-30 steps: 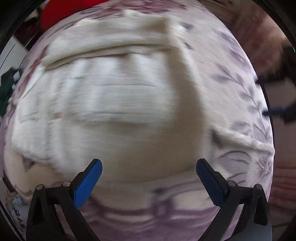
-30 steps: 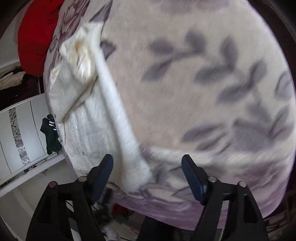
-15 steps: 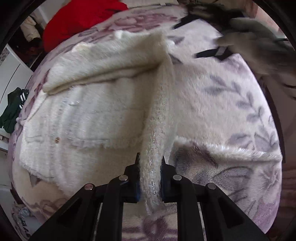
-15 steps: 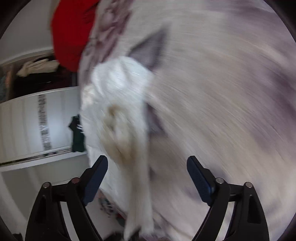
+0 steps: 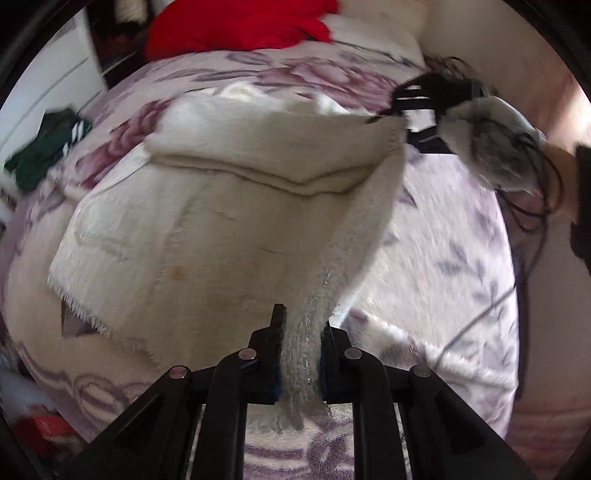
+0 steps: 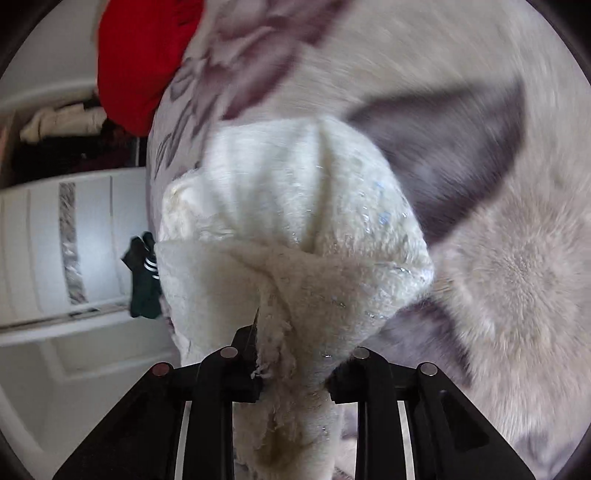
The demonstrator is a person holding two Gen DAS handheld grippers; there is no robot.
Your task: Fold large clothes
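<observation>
1. The cream fuzzy garment [image 5: 207,236] lay spread across a floral blanket [image 5: 458,258] on a bed, with one part folded over into a thick band along its far side.
2. The left gripper [image 5: 301,354] was clamped on the garment's right-hand edge — a narrow strip of the cloth ran up between its fingers [image 5: 275,343] and hung out below them, and its jaws had been closing onto that strip.
3. From the clamp the edge rose as a taut ridge toward the far right corner of the garment, lifted off the blanket along that side.
4. In the left wrist view the right gripper [image 5: 397,118] showed at the upper right, its black fingers set at that far corner of the cloth, with a gloved hand [image 5: 495,147] and trailing black cables [image 5: 535,206] behind it.
5. In the right wrist view the right gripper [image 6: 293,363] held a bunched wad of the same garment [image 6: 295,236] — its jaws had just been closing, stood narrow, and pressed the thick cloth between them, with frayed fibres poking out by the left finger.
6. Beyond the bed a red cloth [image 5: 236,26] sat at the head end, and a dark green item with white stripes [image 5: 44,147] hung by a white wardrobe [image 6: 55,240].
7. Much of the blanket in the right wrist view was blurred.
</observation>
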